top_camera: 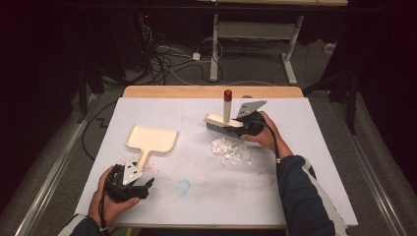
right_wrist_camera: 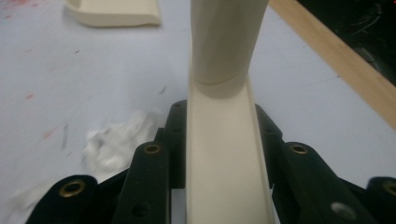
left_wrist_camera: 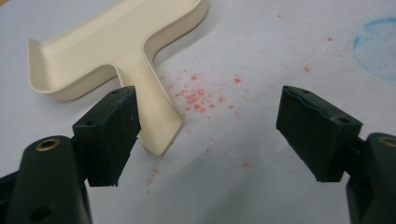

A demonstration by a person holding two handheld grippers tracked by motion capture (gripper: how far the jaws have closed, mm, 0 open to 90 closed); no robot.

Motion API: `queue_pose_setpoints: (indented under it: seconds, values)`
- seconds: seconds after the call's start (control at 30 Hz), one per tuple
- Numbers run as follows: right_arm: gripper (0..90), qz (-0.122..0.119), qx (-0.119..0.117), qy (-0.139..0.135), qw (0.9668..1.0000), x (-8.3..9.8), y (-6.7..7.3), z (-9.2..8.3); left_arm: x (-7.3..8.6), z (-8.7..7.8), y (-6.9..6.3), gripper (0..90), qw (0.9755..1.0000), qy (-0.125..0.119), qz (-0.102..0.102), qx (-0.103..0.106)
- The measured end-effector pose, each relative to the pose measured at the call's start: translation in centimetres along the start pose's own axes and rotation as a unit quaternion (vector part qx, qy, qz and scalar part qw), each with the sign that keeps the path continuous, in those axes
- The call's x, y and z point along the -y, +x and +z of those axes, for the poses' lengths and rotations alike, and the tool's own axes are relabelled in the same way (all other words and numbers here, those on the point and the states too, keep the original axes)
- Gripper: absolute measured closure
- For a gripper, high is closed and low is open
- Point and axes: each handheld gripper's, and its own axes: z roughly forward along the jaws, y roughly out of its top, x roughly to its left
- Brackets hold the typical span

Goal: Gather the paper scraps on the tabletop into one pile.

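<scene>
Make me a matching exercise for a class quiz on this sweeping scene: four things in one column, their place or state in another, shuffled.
Things:
1. brush
2. dustpan
3. white scraps
4. left claw

Places or states:
A. lies flat on the table's left half, handle toward the person
B. open, at the dustpan's handle end
C. clamped in the right claw
D. a heap just in front of the brush

Pairs: 1-C, 2-A, 3-D, 4-B

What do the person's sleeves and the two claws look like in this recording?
Both forearms wear dark navy sleeves with white stripes. The left claw and right claw are black, each topped by a grey three-cornered plate and trailing a black cable. In the left gripper view the pads are blocky and dark, with brass-coloured fittings behind.
</scene>
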Motion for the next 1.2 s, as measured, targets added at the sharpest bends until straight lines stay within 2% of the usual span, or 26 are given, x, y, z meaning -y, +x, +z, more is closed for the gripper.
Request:
queue_pose_setpoints:
  seconds: [0.07,0.13,0.2,0.27,0.37,0.43,0.5,0.57,0.63,0.7,0.77,0.9,1.0,1.03,1.1,1.17,1.2]
  values:
    - [67.5,-0.001,-0.014,0.000,0.9999,0.6,0.3,-0.9,0.0,0.0,0.0,20.8,1.0000,0.000,0.001,-0.001]
    - [67.5,-0.006,-0.011,0.000,0.9999,1.2,0.6,-1.8,-0.1,0.1,-0.1,20.9,1.0000,0.002,0.004,-0.001]
    - [67.5,0.002,-0.009,-0.005,0.9999,1.8,0.8,-2.7,-0.1,0.1,-0.1,20.8,1.0000,0.003,0.004,-0.002]
    - [67.4,0.005,0.005,-0.010,0.9999,2.3,1.0,-3.5,-0.2,0.1,-0.1,20.8,1.0000,0.002,0.005,-0.002]
    - [67.4,0.029,0.032,-0.019,0.9989,2.6,1.4,-4.5,-0.2,0.0,-0.2,20.8,1.0000,0.002,0.007,-0.005]
    - [67.4,0.039,0.063,-0.024,0.9970,2.6,2.0,-5.2,-0.2,0.0,-0.2,20.9,0.9999,0.003,0.008,-0.005]
    - [67.3,0.061,0.082,-0.033,0.9942,2.5,2.5,-5.9,-0.2,0.0,-0.2,20.8,0.9999,0.004,0.008,-0.007]
    - [67.3,0.094,0.114,-0.038,0.9883,2.3,3.2,-6.7,-0.1,-0.1,-0.3,20.8,0.9999,0.003,0.009,-0.006]
    - [67.3,0.109,0.139,-0.036,0.9836,2.1,3.8,-7.5,-0.1,-0.1,-0.4,20.8,0.9999,0.003,0.009,-0.007]
    - [67.3,0.144,0.166,-0.048,0.9743,2.0,4.5,-8.2,-0.1,-0.3,-0.6,20.8,0.9999,0.001,0.010,-0.006]
    - [67.3,0.187,0.209,-0.056,0.9581,2.2,5.5,-8.8,-0.1,-0.4,-0.6,20.8,0.9999,0.001,0.013,-0.005]
    - [67.4,0.235,0.281,-0.044,0.9294,3.1,7.4,-8.6,-0.1,-0.5,-0.7,20.8,0.9999,-0.001,0.012,-0.004]
    - [67.4,0.252,0.314,-0.021,0.9150,3.6,8.5,-7.6,-0.2,-0.5,-0.8,20.8,0.9999,-0.004,0.016,0.000]
    - [67.4,0.252,0.324,-0.012,0.9120,3.8,8.8,-7.1,-0.2,-0.5,-0.9,20.8,0.9998,-0.004,0.019,0.001]
    - [67.4,0.256,0.330,0.000,0.9086,4.0,9.2,-6.2,-0.3,-0.4,-1.0,20.8,0.9998,-0.006,0.020,0.001]
    - [67.5,0.251,0.339,-0.003,0.9067,3.8,9.6,-5.5,-0.4,-0.4,-1.0,20.8,0.9998,-0.006,0.020,0.002]
    - [67.5,0.247,0.340,-0.003,0.9075,3.5,9.9,-5.2,-0.4,-0.4,-1.1,20.8,0.9997,-0.006,0.024,0.002]
